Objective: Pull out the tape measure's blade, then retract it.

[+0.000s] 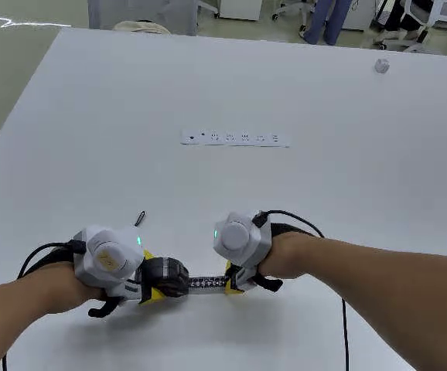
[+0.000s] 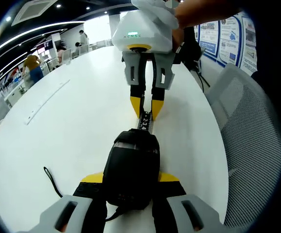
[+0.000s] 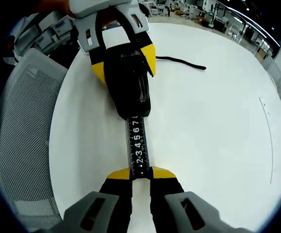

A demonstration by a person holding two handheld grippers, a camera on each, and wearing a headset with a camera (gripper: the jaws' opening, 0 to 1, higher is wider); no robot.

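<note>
A white table (image 1: pixel 301 185) slopes away from the viewer. Close to its near edge, a little left of the middle, two hand-held grippers face each other with a tape measure stretched between them.

The left gripper (image 1: pixel 145 280) has its yellow-tipped jaws closed around the black tape measure case (image 1: pixel 166 276), one jaw on each side of it. The right gripper (image 1: pixel 232 279) has its jaws pinched nearly together on the free end of the blade (image 1: pixel 206 283). A short length of blade is drawn out in a straight line from the case to the right gripper. In the right gripper view the printed numbers 2 to 7 can be read along it.

A thin black strap (image 1: pixel 140 219) lies on the table just beyond the left gripper. A white power strip (image 1: pixel 235 138) lies across the middle of the table. A small white object (image 1: pixel 381 66) sits near the far right corner.
</note>
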